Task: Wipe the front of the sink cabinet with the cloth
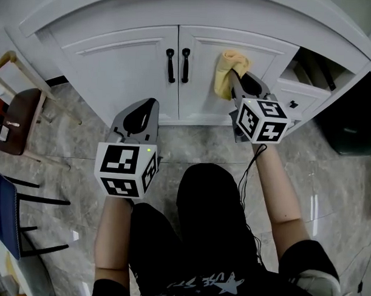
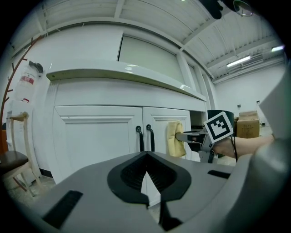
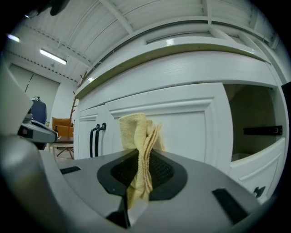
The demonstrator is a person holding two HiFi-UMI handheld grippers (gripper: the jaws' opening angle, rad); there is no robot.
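The white sink cabinet [image 1: 124,66] has two doors with black handles [image 1: 177,64]. My right gripper [image 1: 235,79] is shut on a folded yellow cloth [image 1: 227,72], which is pressed against the upper part of the right door [image 1: 237,67]. In the right gripper view the cloth [image 3: 138,150] stands up between the jaws in front of that door panel [image 3: 182,132]. My left gripper [image 1: 140,112] is held low in front of the left door, shut with nothing in it; its view shows the cloth [image 2: 175,139] and the right gripper [image 2: 195,136] off to the right.
An open drawer and open compartment [image 1: 309,73] lie at the cabinet's right end. A wooden stool [image 1: 19,117] and a blue chair [image 1: 4,214] stand on the left of the tiled floor. A dark bin [image 1: 350,120] is at the right. The person's legs fill the lower middle.
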